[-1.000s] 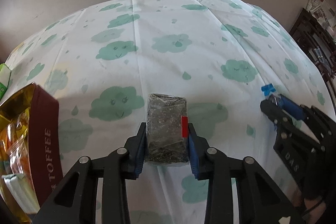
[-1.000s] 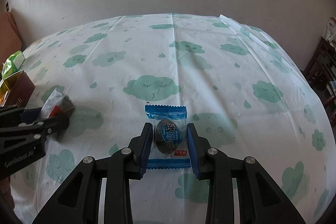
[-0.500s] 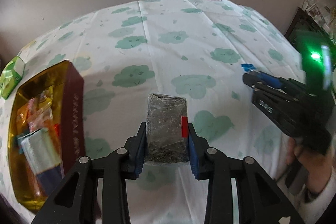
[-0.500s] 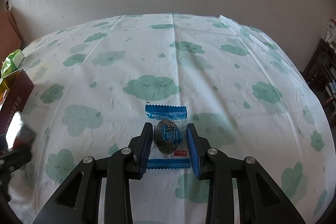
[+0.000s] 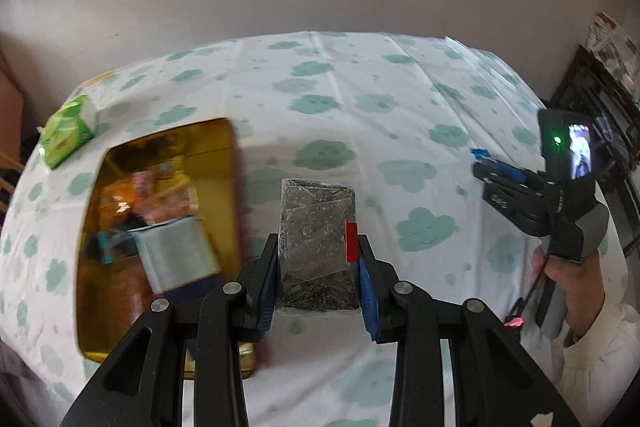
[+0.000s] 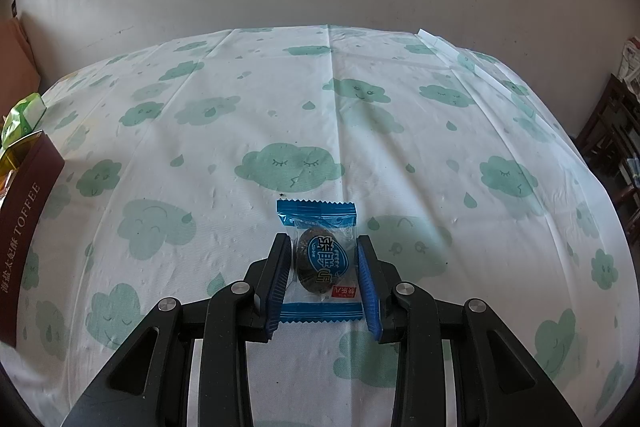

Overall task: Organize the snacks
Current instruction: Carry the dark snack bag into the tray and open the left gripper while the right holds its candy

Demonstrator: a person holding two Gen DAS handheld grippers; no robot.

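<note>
My left gripper (image 5: 319, 267) is shut on a clear packet of dark seaweed-like snack (image 5: 318, 243), held in the air just right of the open toffee tin (image 5: 96, 351). The tin has a gold inside and holds several wrapped snacks, blurred in this view. My right gripper (image 6: 323, 267) is shut on a blue-edged candy packet (image 6: 320, 255) with a dark round sweet inside, low over the cloud-print tablecloth (image 6: 320, 107). The right gripper (image 5: 482, 169) also shows at the right of the left wrist view, held by a hand (image 5: 576, 287).
The tin's maroon side (image 6: 24, 247) reads TOFFEE at the left edge of the right wrist view. A green packet (image 5: 68, 135) lies behind the tin. Dark wooden furniture (image 6: 616, 131) stands beyond the table's right edge.
My left gripper has risen and swung left with the dark packet, bringing the open tin into full view. The right gripper and its candy have stayed still.
</note>
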